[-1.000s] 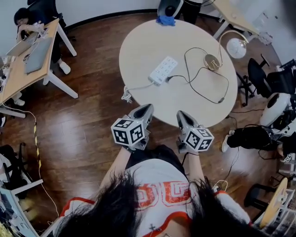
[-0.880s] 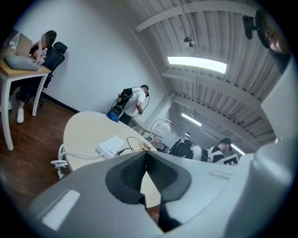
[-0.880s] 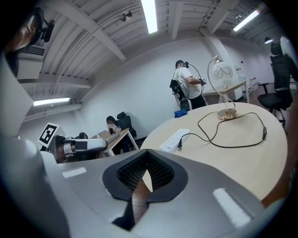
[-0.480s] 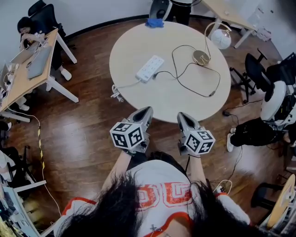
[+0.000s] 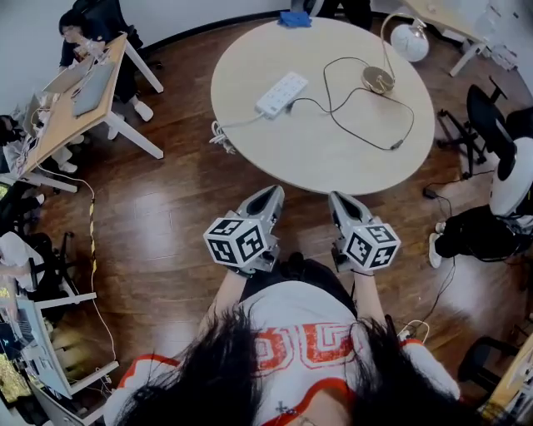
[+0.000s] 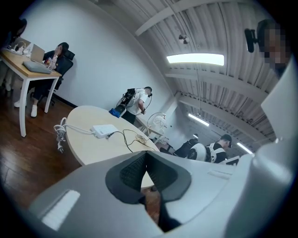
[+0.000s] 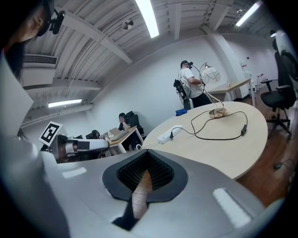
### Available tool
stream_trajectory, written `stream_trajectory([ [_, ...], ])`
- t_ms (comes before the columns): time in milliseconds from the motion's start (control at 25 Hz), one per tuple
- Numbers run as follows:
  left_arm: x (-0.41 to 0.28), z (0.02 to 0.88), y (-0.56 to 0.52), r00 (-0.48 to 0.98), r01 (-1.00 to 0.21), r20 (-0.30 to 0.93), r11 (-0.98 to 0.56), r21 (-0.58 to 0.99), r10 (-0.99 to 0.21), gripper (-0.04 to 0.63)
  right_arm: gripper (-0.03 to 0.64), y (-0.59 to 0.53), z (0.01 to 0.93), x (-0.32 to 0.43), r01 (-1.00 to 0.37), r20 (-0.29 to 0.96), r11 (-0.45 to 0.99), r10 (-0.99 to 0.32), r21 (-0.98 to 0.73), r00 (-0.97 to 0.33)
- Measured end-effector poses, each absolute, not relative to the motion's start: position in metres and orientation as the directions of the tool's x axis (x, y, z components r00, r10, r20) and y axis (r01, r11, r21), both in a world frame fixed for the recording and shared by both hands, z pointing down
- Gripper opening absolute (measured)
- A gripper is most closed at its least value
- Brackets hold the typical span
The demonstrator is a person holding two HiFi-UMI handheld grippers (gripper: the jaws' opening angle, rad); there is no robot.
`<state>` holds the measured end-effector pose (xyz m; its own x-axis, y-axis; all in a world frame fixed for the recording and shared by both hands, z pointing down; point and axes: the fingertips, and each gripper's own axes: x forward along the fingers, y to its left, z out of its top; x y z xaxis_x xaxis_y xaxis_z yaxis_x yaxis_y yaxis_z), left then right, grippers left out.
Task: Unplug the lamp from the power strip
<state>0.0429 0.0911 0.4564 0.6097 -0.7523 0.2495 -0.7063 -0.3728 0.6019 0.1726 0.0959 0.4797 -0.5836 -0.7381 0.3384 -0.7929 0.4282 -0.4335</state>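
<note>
A white power strip (image 5: 281, 93) lies on the round table (image 5: 333, 158). A black plug (image 5: 297, 101) sits in its near end. The black cord loops across the table to the lamp's round brass base (image 5: 377, 80); the white globe shade (image 5: 410, 40) hangs past the far right rim. My left gripper (image 5: 265, 200) and right gripper (image 5: 340, 202) hover short of the table's near edge, both shut and empty. The left gripper view shows the strip (image 6: 104, 130) beyond the gripper (image 6: 145, 153). The right gripper view shows the strip (image 7: 166, 136) and base (image 7: 218, 112) past the gripper (image 7: 148, 153).
The strip's white lead (image 5: 221, 133) hangs coiled off the table's left edge. A blue cloth (image 5: 296, 18) lies at the far rim. A desk (image 5: 75, 91) with a seated person stands at the left. Office chairs (image 5: 491, 116) stand at the right.
The head view has swung, so the table sits higher and further right in frame. Both grippers stay shut in front of the body, short of the table edge.
</note>
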Motion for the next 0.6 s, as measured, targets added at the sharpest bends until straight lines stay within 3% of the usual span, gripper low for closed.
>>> stream_trajectory([
  [600, 0.024, 0.46, 0.112, 0.534, -0.733, 0.261, -0.287, 0.617, -0.804, 0.0, 0.0, 0.107, 0.483, 0.161, -0.759, 0.353, 0.488, -0.683, -0.432, -0.64],
])
